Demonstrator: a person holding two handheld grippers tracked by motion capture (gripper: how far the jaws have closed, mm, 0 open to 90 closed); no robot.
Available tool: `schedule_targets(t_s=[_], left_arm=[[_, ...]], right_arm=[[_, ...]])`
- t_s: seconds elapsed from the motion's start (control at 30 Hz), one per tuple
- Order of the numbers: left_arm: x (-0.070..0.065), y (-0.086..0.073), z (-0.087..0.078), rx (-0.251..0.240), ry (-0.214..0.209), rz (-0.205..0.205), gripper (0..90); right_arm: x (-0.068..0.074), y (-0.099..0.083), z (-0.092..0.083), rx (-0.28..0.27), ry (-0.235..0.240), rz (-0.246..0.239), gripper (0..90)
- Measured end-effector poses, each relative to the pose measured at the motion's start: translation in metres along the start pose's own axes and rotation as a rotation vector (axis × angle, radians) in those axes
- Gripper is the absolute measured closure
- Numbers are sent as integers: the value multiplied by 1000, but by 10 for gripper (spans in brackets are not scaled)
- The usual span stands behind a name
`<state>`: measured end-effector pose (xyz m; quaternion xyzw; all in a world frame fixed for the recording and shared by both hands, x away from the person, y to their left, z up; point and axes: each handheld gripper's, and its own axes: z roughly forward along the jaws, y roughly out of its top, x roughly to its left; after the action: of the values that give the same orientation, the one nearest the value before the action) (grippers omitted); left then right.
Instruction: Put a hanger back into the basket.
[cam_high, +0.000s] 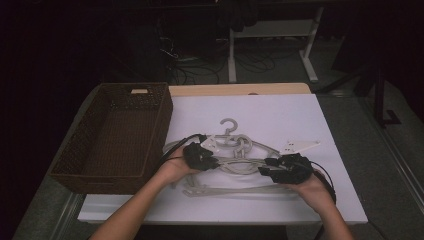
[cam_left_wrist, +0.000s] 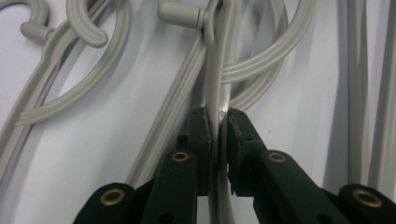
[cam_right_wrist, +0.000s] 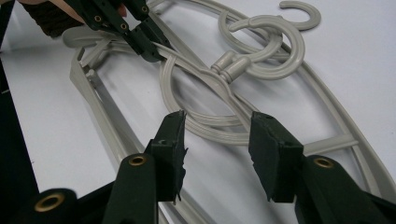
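The white table (cam_high: 280, 112) carries a wicker basket (cam_high: 120, 135) at nine o'clock and a tangle of grey hangers (cam_high: 240, 160) at its centre. The left gripper (cam_left_wrist: 218, 122) pinches one thin hanger bar between nearly closed jaws. The right gripper (cam_right_wrist: 217, 140) stands part open around the looped hooks (cam_right_wrist: 261, 44), gripping nothing. Risk, as I judge it: lifting now drags the interlocked hangers along, or the narrow bar slips from the pads.

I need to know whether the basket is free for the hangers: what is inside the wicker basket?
The wicker basket shows only its bare woven floor, nothing lying in it. The strip of floor behind its near wall is hidden. The grey hangers lie beside it on the white table.
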<state>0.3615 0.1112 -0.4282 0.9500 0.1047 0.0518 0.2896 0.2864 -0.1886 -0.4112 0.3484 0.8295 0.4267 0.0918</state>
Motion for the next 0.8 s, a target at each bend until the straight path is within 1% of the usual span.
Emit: schedule_targets(t_s=[0.17,0.23,0.33,0.47,0.57,0.6,0.63,0.67,0.7,0.73,0.8], left_arm=[[1,0,-3,-11,-5,-12,819],[1,0,-6,-19,-18,-30,819],[3,0,-8,-30,-24,-51,820],[2,1,-11,-39,-30,-59,820],[4,2,-14,-55,-52,-83,821],[4,2,-15,-52,-48,-78,821],[4,2,-16,-65,-55,-80,823],[4,2,-16,-65,-55,-80,823],[5,3,-18,-74,-70,-89,823],[5,4,-21,-82,-71,-95,824],[4,5,-24,-89,-65,-92,826]], right_arm=[[0,0,-1,-5,-1,1,549],[-1,0,0,-7,-2,1,550],[0,0,-1,-12,-4,3,549],[-1,0,-2,-25,-3,5,547],[-1,1,-3,-36,3,9,545],[-1,1,-4,-37,4,11,544],[-1,1,-3,-37,3,8,544],[-1,1,-3,-37,3,8,544],[0,0,-3,-36,3,10,540],[0,0,-3,-36,5,11,539],[0,1,-3,-39,3,6,539]])
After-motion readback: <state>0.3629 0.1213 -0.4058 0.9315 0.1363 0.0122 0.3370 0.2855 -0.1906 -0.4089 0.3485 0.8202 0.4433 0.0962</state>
